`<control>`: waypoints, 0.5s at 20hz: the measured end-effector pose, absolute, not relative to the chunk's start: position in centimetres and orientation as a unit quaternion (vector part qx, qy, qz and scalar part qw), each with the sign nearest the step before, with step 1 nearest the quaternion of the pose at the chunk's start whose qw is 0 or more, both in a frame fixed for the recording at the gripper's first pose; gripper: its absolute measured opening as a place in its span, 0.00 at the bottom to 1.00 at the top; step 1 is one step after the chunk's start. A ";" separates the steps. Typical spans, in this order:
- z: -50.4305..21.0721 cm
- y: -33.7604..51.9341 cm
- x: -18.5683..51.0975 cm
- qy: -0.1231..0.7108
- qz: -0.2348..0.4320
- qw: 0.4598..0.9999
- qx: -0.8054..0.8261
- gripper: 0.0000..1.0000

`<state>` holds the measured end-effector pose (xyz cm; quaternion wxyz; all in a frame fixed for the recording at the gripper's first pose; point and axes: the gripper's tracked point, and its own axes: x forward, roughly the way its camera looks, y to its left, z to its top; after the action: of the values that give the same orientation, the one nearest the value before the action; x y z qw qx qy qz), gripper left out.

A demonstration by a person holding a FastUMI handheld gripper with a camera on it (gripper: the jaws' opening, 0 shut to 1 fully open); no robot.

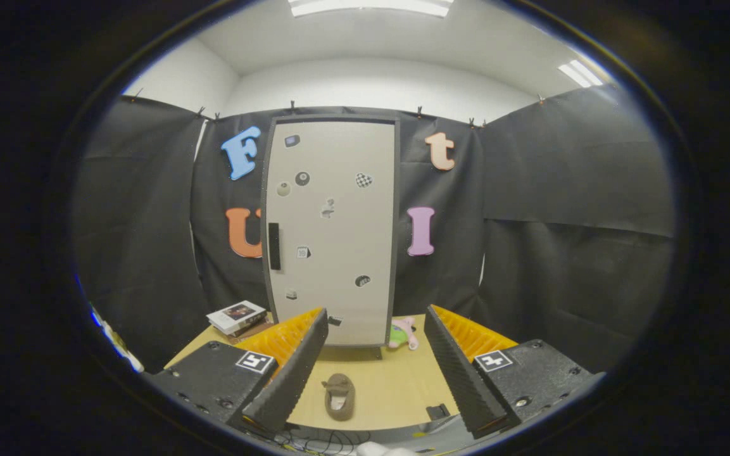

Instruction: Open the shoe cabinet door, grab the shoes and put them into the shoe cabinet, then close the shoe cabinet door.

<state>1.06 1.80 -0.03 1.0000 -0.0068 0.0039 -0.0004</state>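
The jaws (376, 373) stand spread wide and empty above the near edge of the worktop (396, 386), pinching nothing. Between the fingers (289, 373), just ahead of them, a single brown shoe (339, 396) lies flat on the worktop near its front edge, untouched. Beyond it, at the back edge, the cabinet (333, 234) stands upright with its pale door shut; a dark handle (273, 246) runs down the door's left side and small stickers dot its face. A stack of books (238, 318) sits at the back left corner beside the cabinet, and a small pink-and-green toy (402, 334) lies just to the cabinet's right. By the look of things the task is at its very start: the door has yet to be opened, the shoe to be stowed, and the door to be closed again.
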 end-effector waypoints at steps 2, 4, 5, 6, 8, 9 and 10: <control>-0.4 2.3 1.6 0.009 0.000 1.000 -0.010 1.00; -0.4 2.8 2.2 0.014 0.004 1.000 -0.011 1.00; -0.4 3.3 2.5 0.017 0.009 1.000 -0.009 1.00; -0.5 4.2 3.2 0.018 0.017 1.000 -0.007 1.00; -0.6 5.6 4.6 0.022 0.031 0.999 -0.007 1.00; -0.4 6.3 5.5 0.021 0.039 0.999 -0.009 1.00; -0.3 7.0 6.4 0.020 0.047 0.999 -0.011 1.00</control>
<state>6.44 6.98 -0.27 0.9986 -0.0108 0.0195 0.0471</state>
